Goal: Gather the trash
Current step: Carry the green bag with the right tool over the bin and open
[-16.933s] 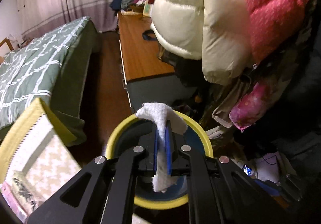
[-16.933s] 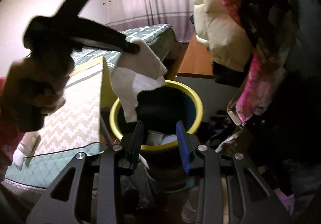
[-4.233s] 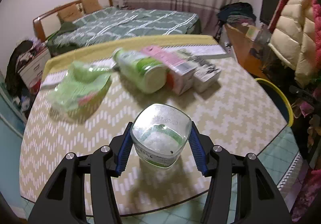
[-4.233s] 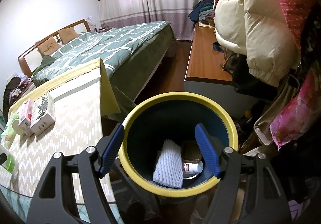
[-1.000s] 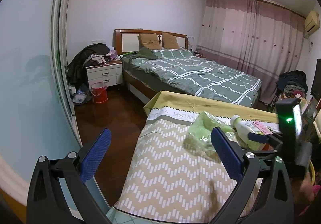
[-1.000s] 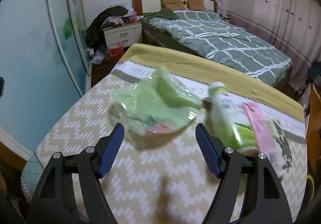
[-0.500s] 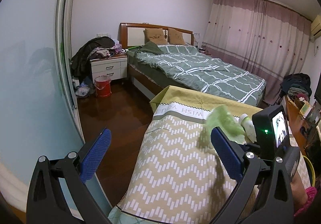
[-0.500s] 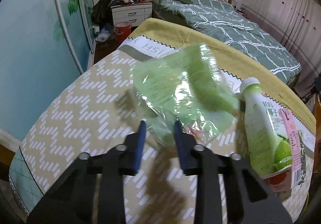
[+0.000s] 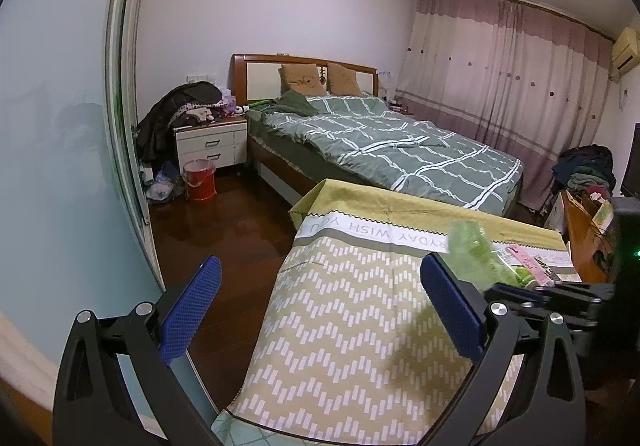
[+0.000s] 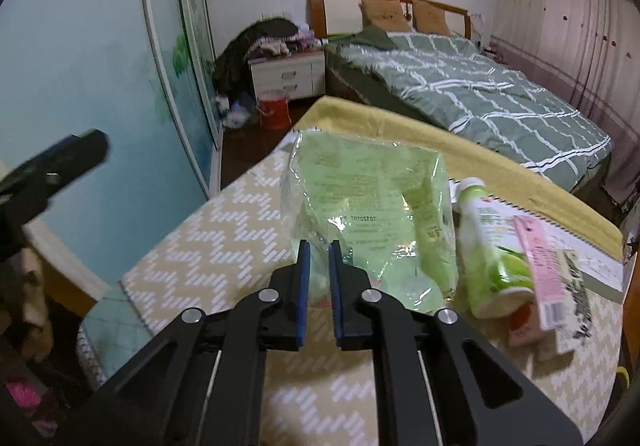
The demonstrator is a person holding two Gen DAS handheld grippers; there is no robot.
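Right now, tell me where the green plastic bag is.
In the right wrist view the green plastic bag hangs centre frame, pinched in the right gripper above the table, left of the green bottle.

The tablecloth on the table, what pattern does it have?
The tablecloth has a beige-and-white zigzag pattern with a yellow-green border, clearest in the left wrist view.

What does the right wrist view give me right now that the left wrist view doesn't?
Right wrist only: the right gripper, jaws just closed, pinching the green plastic bag's lower edge; the whole green bottle beside it.
Left wrist only: the left gripper wide open and empty, and the air conditioner.
Both: bag, tablecloth, bed, red bucket.
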